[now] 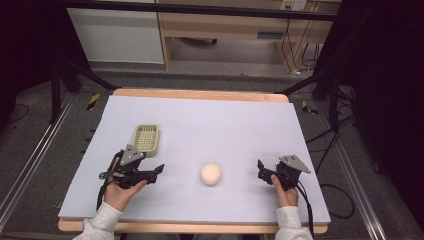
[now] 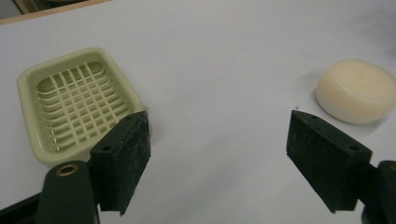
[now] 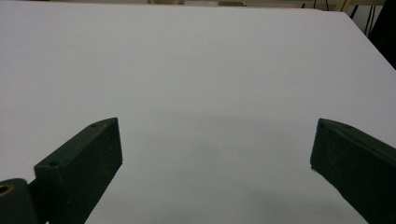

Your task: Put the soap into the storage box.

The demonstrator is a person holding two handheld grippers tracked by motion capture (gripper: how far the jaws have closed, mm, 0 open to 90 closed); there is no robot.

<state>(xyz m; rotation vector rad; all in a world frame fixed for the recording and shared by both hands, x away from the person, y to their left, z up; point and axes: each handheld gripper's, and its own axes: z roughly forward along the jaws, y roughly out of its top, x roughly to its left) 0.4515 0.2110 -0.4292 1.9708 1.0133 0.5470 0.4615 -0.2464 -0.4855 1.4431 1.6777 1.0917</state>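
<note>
A round cream soap bar (image 1: pixel 210 173) lies on the pale sheet near the front middle of the table. A light green soap dish (image 1: pixel 146 138) with a grid floor sits empty to its left and farther back. My left gripper (image 1: pixel 156 172) hovers low just in front of the dish, open, pointing right toward the soap. In the left gripper view the dish (image 2: pixel 79 105) lies beyond the left jaw and the soap (image 2: pixel 357 91) beyond the right one, with nothing inside the gripper (image 2: pixel 219 126). My right gripper (image 1: pixel 261 170) is open to the right of the soap, and in its own view the gripper (image 3: pixel 217 128) holds nothing.
The pale sheet (image 1: pixel 210 125) covers a wooden table (image 1: pixel 200 94). Black frame legs (image 1: pixel 56 95) and cables (image 1: pixel 325 145) stand on the floor around it. A wooden bench (image 1: pixel 225 25) stands beyond the far edge.
</note>
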